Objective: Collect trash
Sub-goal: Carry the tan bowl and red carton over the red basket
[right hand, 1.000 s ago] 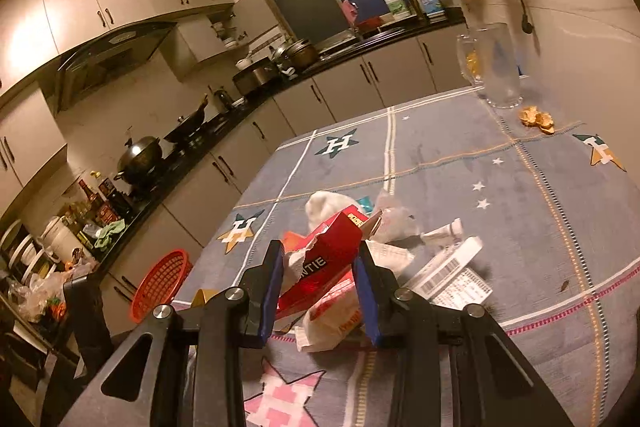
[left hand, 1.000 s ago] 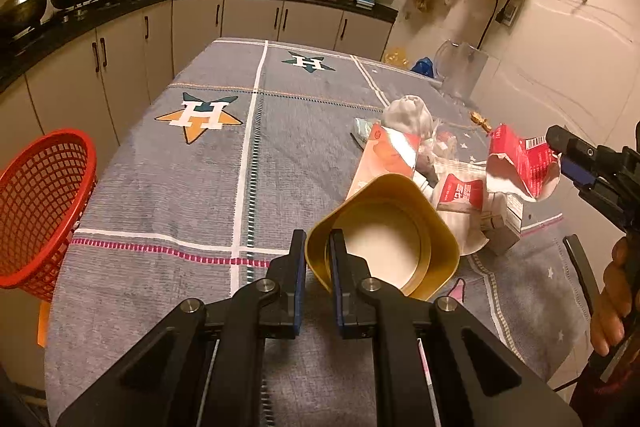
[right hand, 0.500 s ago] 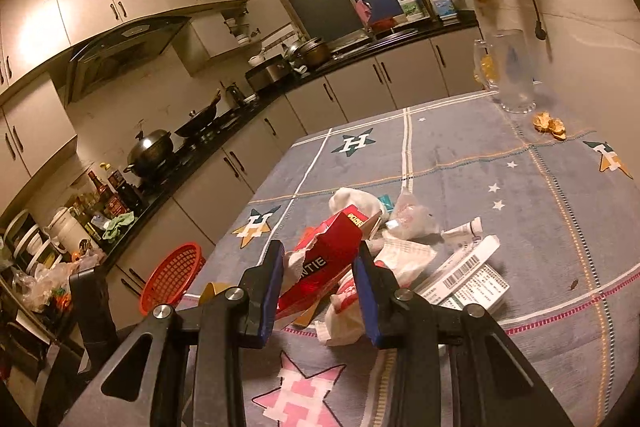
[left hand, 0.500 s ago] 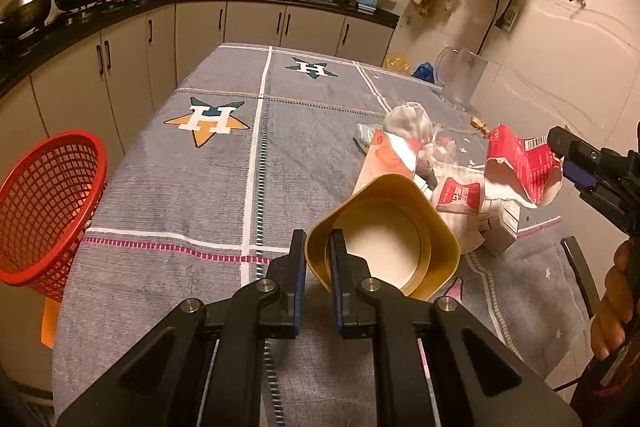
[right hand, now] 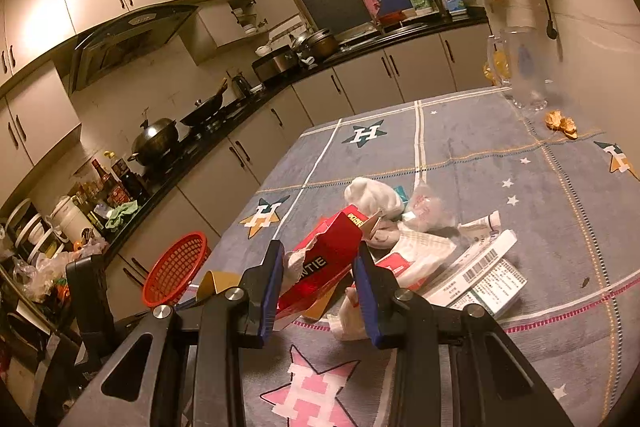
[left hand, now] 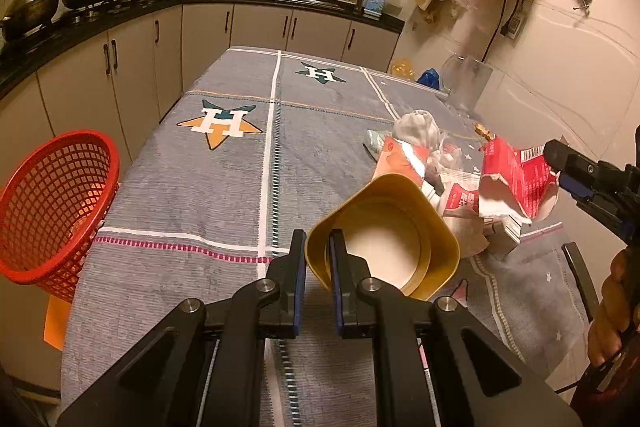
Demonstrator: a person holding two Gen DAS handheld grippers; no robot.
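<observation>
Left tongs clamped on yellow tub rim, right tongs gripping red carton, both lifted higher off the surface than a second ago; red basket next, probably.

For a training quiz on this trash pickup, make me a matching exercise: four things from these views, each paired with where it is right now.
Things:
1. yellow container
2. red carton
3. red basket
4. clear pitcher

Places:
A. far end of the table, by the wall
B. beyond the table's left edge, off the cloth
C. rim pinched by the left gripper
D. between the fingers of the right gripper, above the pile

Pairs: 1-C, 2-D, 3-B, 4-A
</observation>
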